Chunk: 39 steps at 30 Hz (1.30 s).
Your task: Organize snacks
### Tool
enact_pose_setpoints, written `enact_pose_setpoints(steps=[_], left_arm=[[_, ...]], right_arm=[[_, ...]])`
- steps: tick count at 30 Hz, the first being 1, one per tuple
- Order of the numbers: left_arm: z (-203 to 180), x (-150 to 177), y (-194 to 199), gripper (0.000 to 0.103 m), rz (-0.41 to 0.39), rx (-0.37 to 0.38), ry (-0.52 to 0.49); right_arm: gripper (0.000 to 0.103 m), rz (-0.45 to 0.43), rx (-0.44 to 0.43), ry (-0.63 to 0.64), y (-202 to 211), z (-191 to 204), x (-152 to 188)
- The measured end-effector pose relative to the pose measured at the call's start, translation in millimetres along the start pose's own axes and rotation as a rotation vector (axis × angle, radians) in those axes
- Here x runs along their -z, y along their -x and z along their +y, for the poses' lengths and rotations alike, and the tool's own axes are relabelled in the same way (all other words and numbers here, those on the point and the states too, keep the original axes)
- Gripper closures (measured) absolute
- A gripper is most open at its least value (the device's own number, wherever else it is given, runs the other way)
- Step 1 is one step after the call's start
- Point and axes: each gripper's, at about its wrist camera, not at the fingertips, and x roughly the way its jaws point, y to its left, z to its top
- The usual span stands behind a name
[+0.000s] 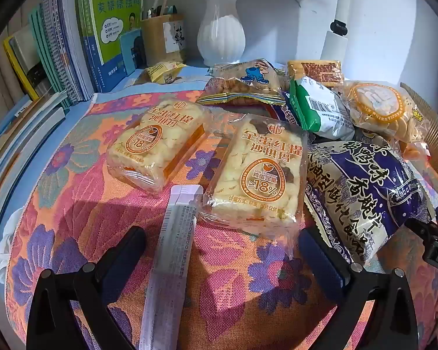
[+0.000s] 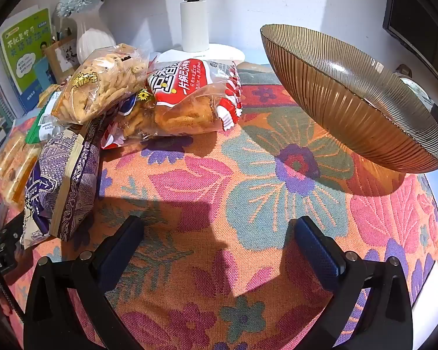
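Snack packets lie in a heap on a flowered cloth. In the left wrist view two clear packets of pale puffed cake (image 1: 157, 143) (image 1: 258, 172) lie side by side, with a long thin silvery stick pack (image 1: 172, 250) running down between my fingers. A purple-and-white bag (image 1: 362, 192) lies to the right. My left gripper (image 1: 222, 250) hangs open above the stick pack and the nearer cake packet, holding nothing. In the right wrist view my right gripper (image 2: 219, 239) stands open over bare cloth. A ribbed amber glass bowl (image 2: 350, 99) sits at the upper right, a red-and-white snack bag (image 2: 189, 99) at the upper left.
Books (image 1: 73, 43), a wooden pen holder (image 1: 163, 38) and a white vase (image 1: 220, 38) line the back wall. A white lamp base (image 2: 201, 49) stands behind the snacks. More packets (image 1: 315, 105) pile up at the back right. The cloth's edge runs along the right (image 2: 435, 277).
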Motion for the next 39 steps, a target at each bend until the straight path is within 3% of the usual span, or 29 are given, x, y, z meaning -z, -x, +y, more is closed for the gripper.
enact_pose_setpoints(steps=[16, 31, 39], left_arm=[[0.2, 0.0, 0.0, 0.000, 0.001, -0.001, -0.001], [0.1, 0.1, 0.1, 0.000, 0.000, -0.003, -0.002], [-0.1, -0.4, 0.4, 0.000, 0.000, -0.003, -0.002]], right_arm=[[0.000, 0.000, -0.010, 0.023, -2.9, 0.8, -4.9], [0.000, 0.002, -0.143, 0.189, -2.0, 1.6, -1.7], [0.000, -0.001, -0.136, 0.187, -2.8, 4.6, -3.2]])
